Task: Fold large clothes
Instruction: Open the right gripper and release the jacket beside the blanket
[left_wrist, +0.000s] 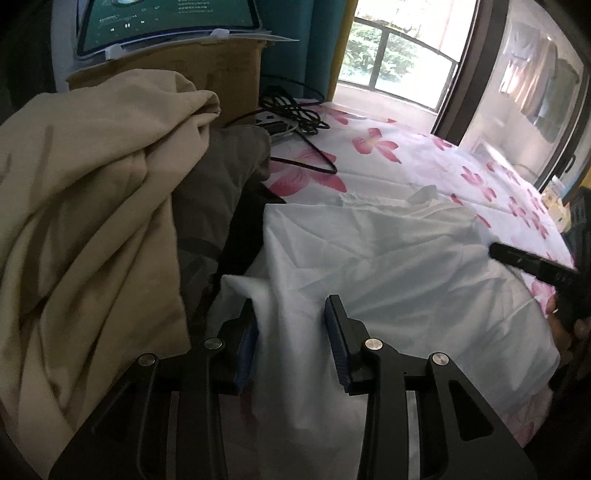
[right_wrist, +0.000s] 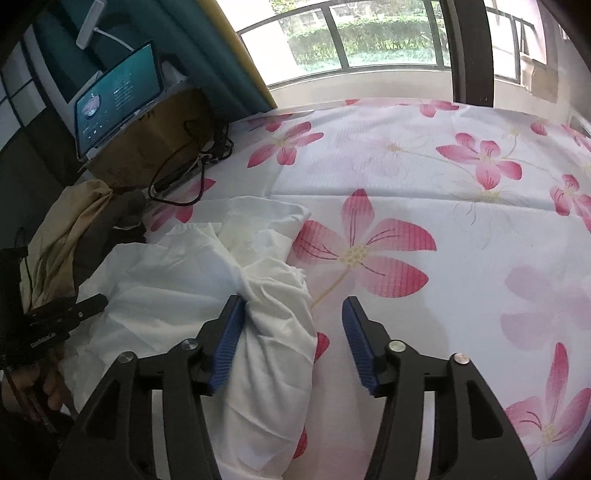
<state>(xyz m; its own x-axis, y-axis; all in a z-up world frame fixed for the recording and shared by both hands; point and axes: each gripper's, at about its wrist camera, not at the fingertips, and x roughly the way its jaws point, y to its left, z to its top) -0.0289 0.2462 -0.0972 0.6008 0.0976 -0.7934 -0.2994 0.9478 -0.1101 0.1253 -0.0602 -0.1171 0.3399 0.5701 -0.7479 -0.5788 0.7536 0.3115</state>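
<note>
Jaws of both grippers stand apart, gripping nothing. Left gripper (left_wrist: 291, 306) hovers over the near edge of the white garment (left_wrist: 388, 266); right gripper (right_wrist: 293, 306) has a bunched fold by its left pad. Garment lies on the floral sheet (right_wrist: 424, 166), beside beige cloth (left_wrist: 85, 192).

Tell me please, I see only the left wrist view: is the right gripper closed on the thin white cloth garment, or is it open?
Observer: The right gripper is open. A bunched fold of the thin white cloth garment lies between its blue ribbed pads and leans on one pad only.
Operator: Is there free space beside that fold?
Observer: Yes. On the other side of the fold, the white bed sheet with pink flowers lies bare; nothing rests on it there.
</note>
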